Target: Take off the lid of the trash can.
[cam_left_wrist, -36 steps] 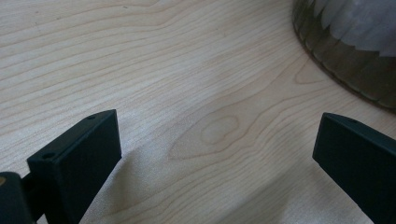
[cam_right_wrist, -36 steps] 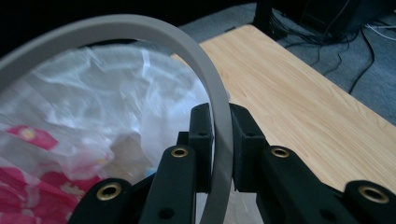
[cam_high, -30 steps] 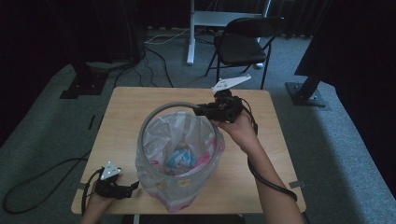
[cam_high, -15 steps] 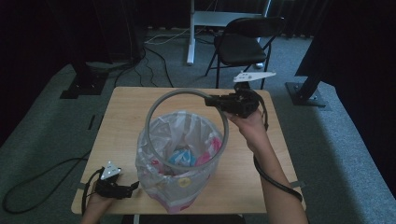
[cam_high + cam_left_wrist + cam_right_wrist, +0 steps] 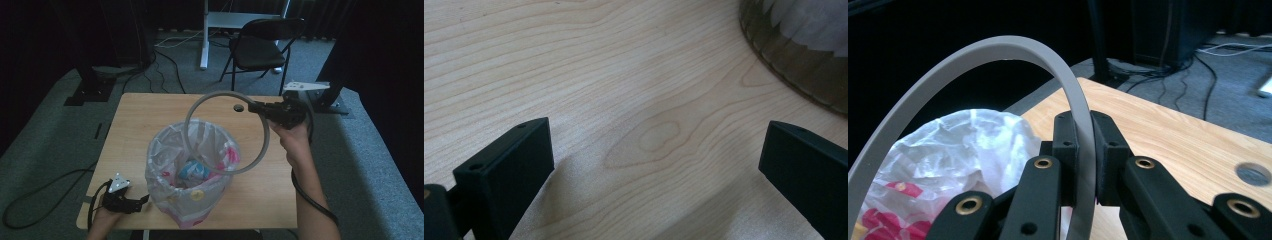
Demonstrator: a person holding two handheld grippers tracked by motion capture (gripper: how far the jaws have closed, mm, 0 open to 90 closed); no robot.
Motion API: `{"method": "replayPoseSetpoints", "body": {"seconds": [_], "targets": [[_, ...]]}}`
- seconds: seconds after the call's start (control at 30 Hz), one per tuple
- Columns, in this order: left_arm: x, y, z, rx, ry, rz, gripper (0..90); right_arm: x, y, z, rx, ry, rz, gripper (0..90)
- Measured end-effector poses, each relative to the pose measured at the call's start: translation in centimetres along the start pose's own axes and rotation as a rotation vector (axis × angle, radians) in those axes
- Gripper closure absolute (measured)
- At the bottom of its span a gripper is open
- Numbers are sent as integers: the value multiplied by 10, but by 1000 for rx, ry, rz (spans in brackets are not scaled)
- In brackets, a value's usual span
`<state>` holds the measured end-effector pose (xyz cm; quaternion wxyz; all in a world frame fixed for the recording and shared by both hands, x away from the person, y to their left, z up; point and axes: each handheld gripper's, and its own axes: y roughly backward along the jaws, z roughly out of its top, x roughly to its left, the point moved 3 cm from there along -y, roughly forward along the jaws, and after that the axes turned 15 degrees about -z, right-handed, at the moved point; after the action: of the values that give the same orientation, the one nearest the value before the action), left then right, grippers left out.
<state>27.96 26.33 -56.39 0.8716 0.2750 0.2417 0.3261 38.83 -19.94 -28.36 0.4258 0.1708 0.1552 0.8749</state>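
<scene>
1. Gripping the grey ring (image 5: pixel 227 132) by its rim, I am keeping my right gripper (image 5: pixel 260 107) clenched on the thin band at the upper right of the high view; in the right gripper view the jaws are pinching the band flat between them.
2. I am holding the ring tilted, its far edge raised over the table (image 5: pixel 150 112) and its near edge hanging above the mouth of the bag-lined bin (image 5: pixel 192 175) at the lower centre.
3. I am judging the ring to be light and stiff, a smooth hoop that could swivel in a narrow pinch, so I am taking it square across the band rather than at an edge.
4. I am judging the plastic liner (image 5: pixel 963 145) to be soft and crinkly, likely to shift at a touch; small colourful items are lying inside it.
5. My right forearm is reaching up from the lower right of the high view, wrist bent inward, jaws pointing toward the left.
6. My left gripper (image 5: pixel 141 201) is lying low at the lower left, just beside the bin's base, its jaws spread wide with nothing between them but bare wood.
</scene>
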Motion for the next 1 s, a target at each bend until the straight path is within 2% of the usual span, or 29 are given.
{"method": "replayPoseSetpoints", "body": {"seconds": [0.27, 0.63, 0.8, 1.0], "targets": [[0, 0, 0, 1, 2, 0, 11, -30, 21, -13, 3, -26, -71, 825], [0, -1, 0, 6, 0, 4, 11, -65, 52, -33, -22, -97, -143, 825], [0, -1, 0, 4, 0, 5, 11, -78, 61, -45, -26, -128, -170, 825], [0, -1, 0, 5, 0, 6, 11, -92, 63, -63, -9, -159, -199, 825]]}}
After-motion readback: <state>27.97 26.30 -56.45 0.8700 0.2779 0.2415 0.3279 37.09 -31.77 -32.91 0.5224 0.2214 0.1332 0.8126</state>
